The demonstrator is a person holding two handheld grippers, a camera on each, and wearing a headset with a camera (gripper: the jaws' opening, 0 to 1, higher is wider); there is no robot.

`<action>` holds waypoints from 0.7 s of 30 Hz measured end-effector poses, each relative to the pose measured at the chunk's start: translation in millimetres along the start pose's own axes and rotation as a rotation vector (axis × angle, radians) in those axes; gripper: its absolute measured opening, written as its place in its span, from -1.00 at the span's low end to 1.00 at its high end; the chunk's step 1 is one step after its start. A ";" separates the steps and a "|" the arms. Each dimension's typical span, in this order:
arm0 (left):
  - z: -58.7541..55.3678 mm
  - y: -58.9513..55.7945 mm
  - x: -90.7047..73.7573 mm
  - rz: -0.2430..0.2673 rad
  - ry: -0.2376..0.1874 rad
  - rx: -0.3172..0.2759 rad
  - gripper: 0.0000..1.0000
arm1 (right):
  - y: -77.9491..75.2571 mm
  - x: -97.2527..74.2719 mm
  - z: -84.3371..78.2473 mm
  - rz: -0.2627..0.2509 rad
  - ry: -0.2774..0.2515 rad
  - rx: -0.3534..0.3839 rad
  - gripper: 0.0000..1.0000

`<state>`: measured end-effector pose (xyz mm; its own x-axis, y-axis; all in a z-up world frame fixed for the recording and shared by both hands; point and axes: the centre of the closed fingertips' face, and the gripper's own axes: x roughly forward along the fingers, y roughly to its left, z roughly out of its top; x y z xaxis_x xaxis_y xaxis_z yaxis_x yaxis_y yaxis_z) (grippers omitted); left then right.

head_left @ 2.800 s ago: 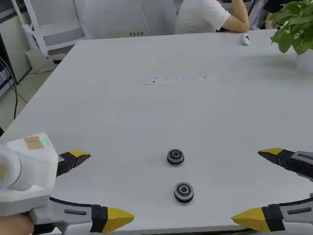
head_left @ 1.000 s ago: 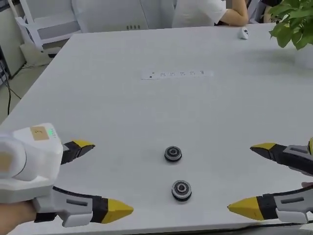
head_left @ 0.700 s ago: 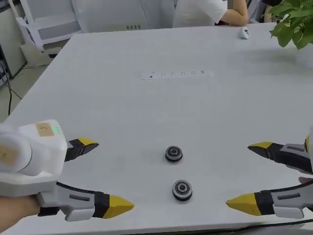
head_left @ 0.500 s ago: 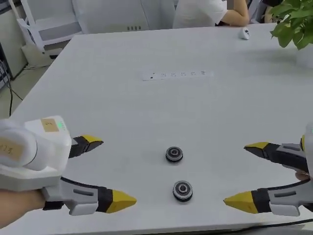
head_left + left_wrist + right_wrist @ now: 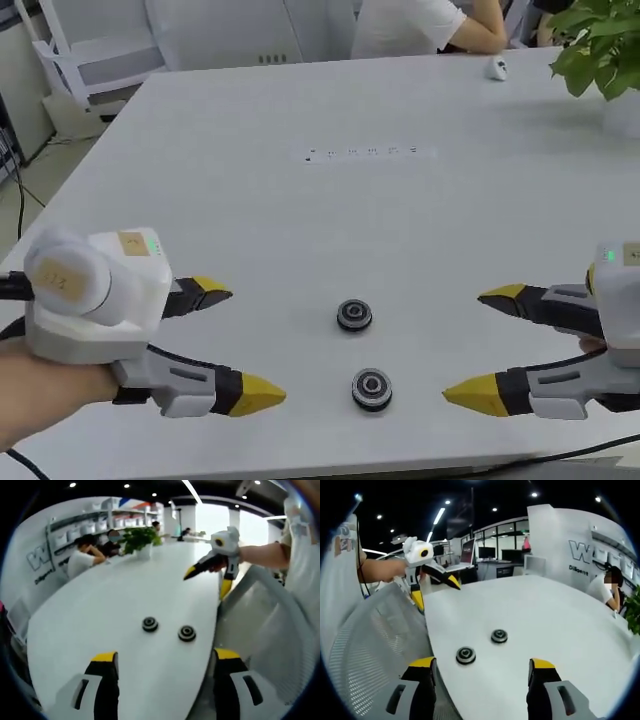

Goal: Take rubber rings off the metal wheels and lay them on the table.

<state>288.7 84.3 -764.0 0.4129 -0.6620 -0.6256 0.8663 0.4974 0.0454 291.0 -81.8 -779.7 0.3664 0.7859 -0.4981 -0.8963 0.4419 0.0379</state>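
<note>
Two small metal wheels with dark rubber rings lie flat on the white table, one farther (image 5: 354, 315) and one nearer (image 5: 371, 388) to the front edge. In the left gripper view they are the farther wheel (image 5: 149, 624) and nearer wheel (image 5: 187, 633); in the right gripper view, the farther (image 5: 499, 636) and nearer (image 5: 465, 655). My left gripper (image 5: 245, 345) stands open at the left of the wheels, nothing between its yellow-tipped jaws. Open and empty too, my right gripper (image 5: 480, 345) hovers at their right. Each gripper faces the other across the wheels.
A flush socket strip (image 5: 370, 153) lies mid-table. A potted plant (image 5: 600, 45) stands at the far right, a small white object (image 5: 498, 68) near it. A person in white (image 5: 420, 25) sits at the far edge. White chairs (image 5: 90, 50) stand beyond the table's left.
Both grippers have moved inward toward the wheels, the left one rightward and the right one leftward. The wheels have stayed put.
</note>
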 end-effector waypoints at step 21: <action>-0.2 -6.4 27.1 -0.068 0.038 0.039 0.33 | 6.4 26.8 -13.8 0.068 0.037 -0.024 0.27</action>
<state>294.3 63.2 -781.4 0.3424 -0.6714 -0.6573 0.9025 0.4294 0.0315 291.7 -63.9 -804.8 0.2953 0.7969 -0.5270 -0.9247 0.3771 0.0522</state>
